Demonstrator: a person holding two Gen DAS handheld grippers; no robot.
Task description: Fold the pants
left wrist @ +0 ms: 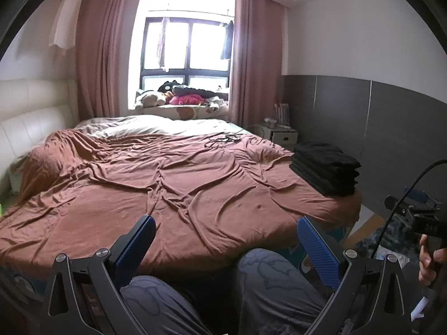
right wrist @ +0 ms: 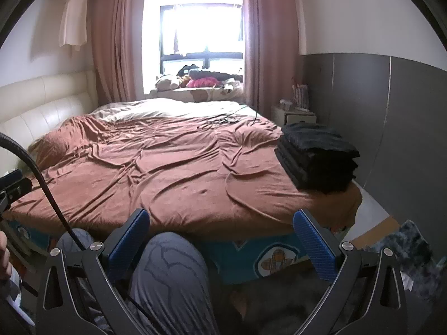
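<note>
Scene: a wide bed (left wrist: 173,184) covered by a wrinkled rust-brown sheet, seen from its near edge; the person's knees in grey patterned trousers (right wrist: 173,273) show at the bottom of both views.
Task's thing: a stack of folded black pants (left wrist: 325,167) sits on the near right corner of the bed, close to the right edge. No unfolded pair lies on the sheet in either view, so I judge either that folding is finished or that the next pair must come from out of view.
Left hand-held gripper (left wrist: 223,248): released, its 2 blue-padded fingers spread wide, holding nothing, low over the near edge of the bed.
Right hand-held gripper (right wrist: 220,243): also spread wide and empty, low by the near bed edge.
Key relation: the black stack lies far and to the right of both tools, well apart from each; its long axis appears to run near to far along the bed's right edge. The right hand-held gripper is likely nearer.
Other things: tangled dark cables (left wrist: 223,139) lie on the far part of the sheet; a small white bedside cabinet (left wrist: 282,135) stands beyond the bed's right side.
</note>
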